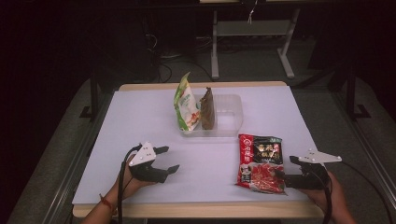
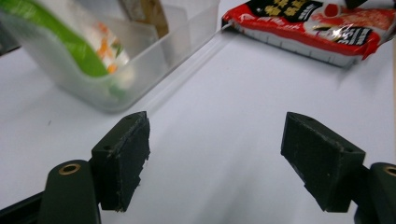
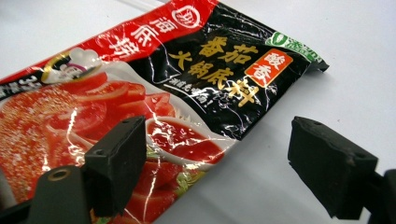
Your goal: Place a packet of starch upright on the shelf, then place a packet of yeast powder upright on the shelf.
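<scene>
White tabletop (image 1: 140, 121), red sauce packet (image 1: 260, 163) lying flat near the front right edge, right gripper (image 1: 286, 173) spread wide at its edge, holding nothing; looks floppy, slick foil, so I'd pinch that side seam.

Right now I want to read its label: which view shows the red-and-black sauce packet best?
The right gripper view: the red-and-black sauce packet is close, print sharp. The high view shows it whole but small; the left gripper view catches one edge.
</scene>
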